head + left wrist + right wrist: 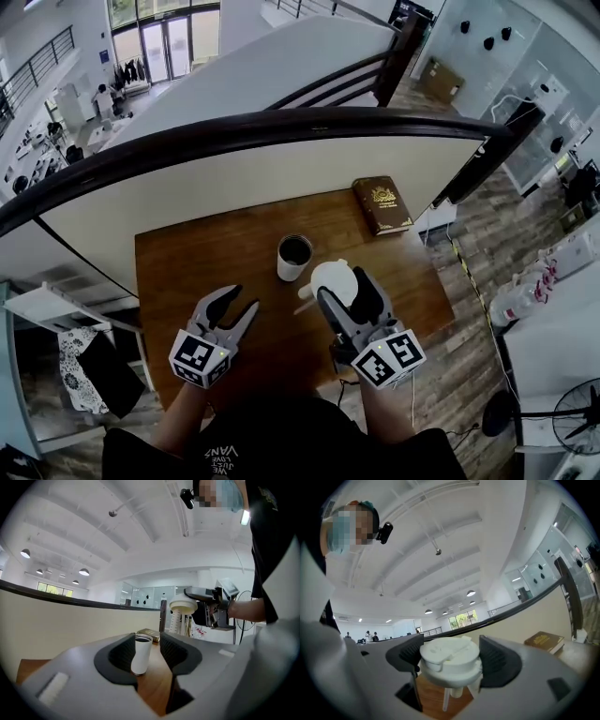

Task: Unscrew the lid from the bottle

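The white bottle [294, 257] stands upright and open-mouthed near the middle of the wooden table [187, 272]. Its white lid [332, 279] is off the bottle and sits between the pads of my right gripper [343, 286], held just right of and nearer than the bottle. In the right gripper view, the lid [450, 660] fills the gap between both pads, and a straw hangs beneath it. My left gripper [242, 300] hovers left of and nearer than the bottle, jaws apart and holding nothing. In the left gripper view the bottle [141, 654] stands some way beyond the jaws.
A brown book [382, 204] lies at the table's far right corner. A dark curved railing [281, 127] on a white wall runs behind the table. The floor drops away past the right edge.
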